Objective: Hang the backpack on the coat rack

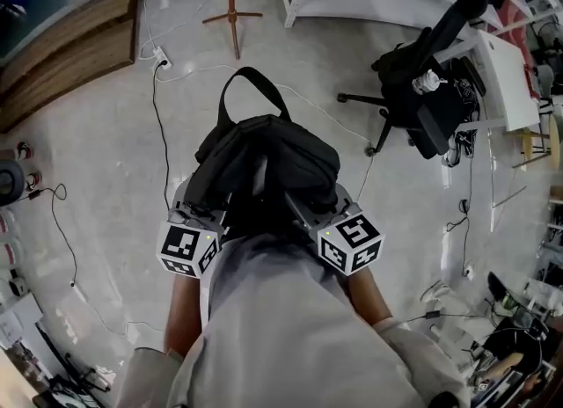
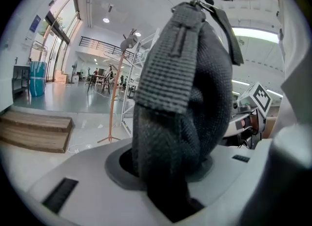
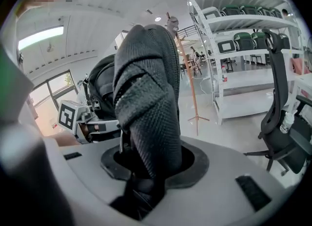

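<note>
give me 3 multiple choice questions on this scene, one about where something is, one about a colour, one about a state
1. In the head view, where is the coat rack relative to the backpack?
A. standing on the floor beyond it, apart from it
B. lying across it
C. underneath it

2. What colour is the backpack?
A. red
B. black
C. yellow

3. What state is the backpack in?
A. hanging on the coat rack
B. held up by the left gripper and the right gripper, each shut on its straps
C. lying flat, untouched

Answers:
1 A: the rack's pole and feet stand past the bag, with bare floor between.
2 B: its fabric is black in every view.
3 B: each gripper view shows strap fabric pinched between that gripper's jaws.
</note>
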Demonstrator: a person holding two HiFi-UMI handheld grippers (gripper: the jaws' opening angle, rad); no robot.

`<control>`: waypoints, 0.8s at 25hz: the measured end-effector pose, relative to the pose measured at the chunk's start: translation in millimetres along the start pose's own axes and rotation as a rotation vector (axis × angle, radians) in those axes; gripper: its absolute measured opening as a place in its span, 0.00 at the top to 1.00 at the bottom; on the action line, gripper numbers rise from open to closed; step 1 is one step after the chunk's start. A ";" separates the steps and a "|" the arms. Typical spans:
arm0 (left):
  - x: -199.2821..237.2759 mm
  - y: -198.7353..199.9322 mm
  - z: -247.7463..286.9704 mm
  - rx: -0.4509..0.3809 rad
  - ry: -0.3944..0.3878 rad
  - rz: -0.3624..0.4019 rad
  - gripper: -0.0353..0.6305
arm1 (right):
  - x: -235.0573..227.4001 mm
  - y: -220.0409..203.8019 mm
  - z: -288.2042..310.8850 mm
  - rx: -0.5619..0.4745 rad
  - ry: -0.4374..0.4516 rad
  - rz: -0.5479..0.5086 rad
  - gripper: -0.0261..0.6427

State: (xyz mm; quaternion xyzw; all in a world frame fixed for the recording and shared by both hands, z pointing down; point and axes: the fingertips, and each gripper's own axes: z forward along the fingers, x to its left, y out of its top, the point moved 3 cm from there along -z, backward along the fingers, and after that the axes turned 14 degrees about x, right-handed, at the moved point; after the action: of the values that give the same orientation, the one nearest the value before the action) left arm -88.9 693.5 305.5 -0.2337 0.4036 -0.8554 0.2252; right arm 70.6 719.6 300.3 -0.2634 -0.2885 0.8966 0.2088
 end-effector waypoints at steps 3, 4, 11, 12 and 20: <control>6.9 11.5 22.2 0.004 0.044 -0.015 0.74 | -23.8 14.6 9.4 0.003 0.026 0.017 0.74; 12.2 17.4 29.7 0.005 0.056 -0.024 0.74 | -32.3 23.5 14.4 0.005 0.035 0.011 0.74; 43.6 71.0 81.6 0.034 0.112 -0.060 0.74 | -94.1 88.8 38.6 0.012 0.132 -0.010 0.74; 45.9 80.1 90.1 0.034 0.118 -0.058 0.74 | -104.6 98.0 39.7 0.010 0.143 -0.011 0.73; 59.1 137.5 153.1 0.029 0.167 -0.053 0.74 | -177.8 157.0 48.4 -0.008 0.176 -0.042 0.73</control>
State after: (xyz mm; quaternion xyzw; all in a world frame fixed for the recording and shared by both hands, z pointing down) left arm -19.4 491.1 295.5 -0.1687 0.4022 -0.8834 0.1714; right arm 144.6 489.2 298.0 -0.3358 -0.2781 0.8642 0.2509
